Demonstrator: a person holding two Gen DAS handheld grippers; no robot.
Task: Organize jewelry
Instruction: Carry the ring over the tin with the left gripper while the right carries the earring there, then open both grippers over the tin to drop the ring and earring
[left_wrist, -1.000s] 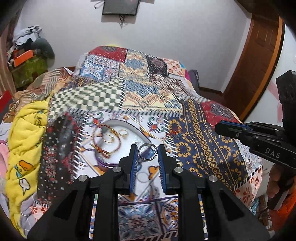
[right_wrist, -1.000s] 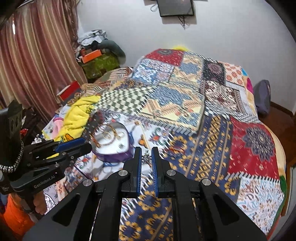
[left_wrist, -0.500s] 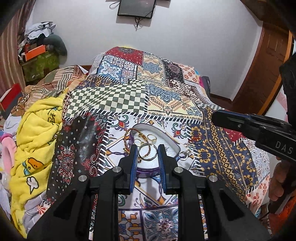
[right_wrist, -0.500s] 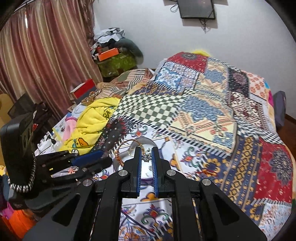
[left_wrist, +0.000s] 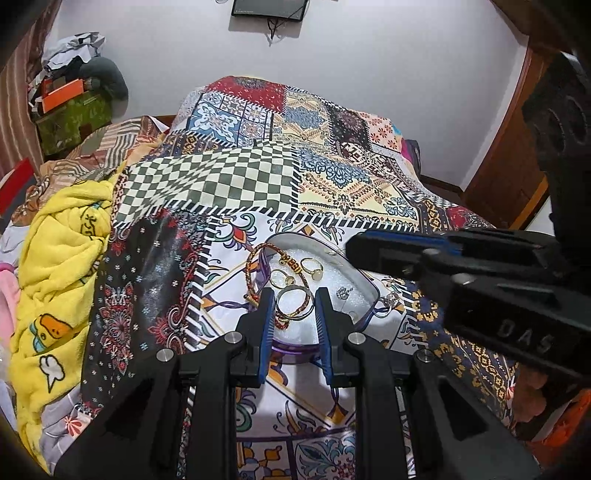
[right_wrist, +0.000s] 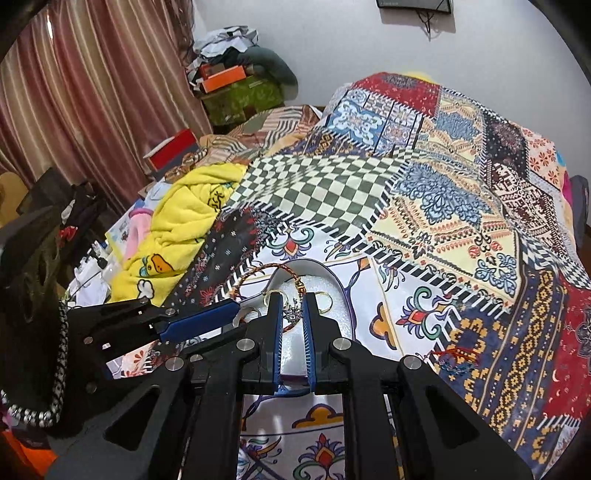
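A heart-shaped jewelry box (left_wrist: 364, 284) with white padding lies open on the patterned bedspread; it also shows in the right wrist view (right_wrist: 334, 280). In it lie gold rings (left_wrist: 312, 264), a red-gold braided bracelet (left_wrist: 255, 266) over its rim and a small silver charm (left_wrist: 344, 292). My left gripper (left_wrist: 294, 303) is shut on a silver ring (left_wrist: 293, 302) over the box. My right gripper (right_wrist: 293, 312) is shut on a small star-shaped silver piece (right_wrist: 293, 314), also over the box. A silver ring (left_wrist: 388, 301) lies on the bedspread right of the box.
A yellow blanket (left_wrist: 55, 258) is heaped at the bed's left side. Boxes and clothes (right_wrist: 236, 85) are piled by the far wall near a curtain (right_wrist: 92, 92). A red thread item (right_wrist: 456, 356) lies on the bedspread to the right.
Both grippers have moved forward and left over the box, each still holding its piece. The box now lies right under both pairs of fingers.
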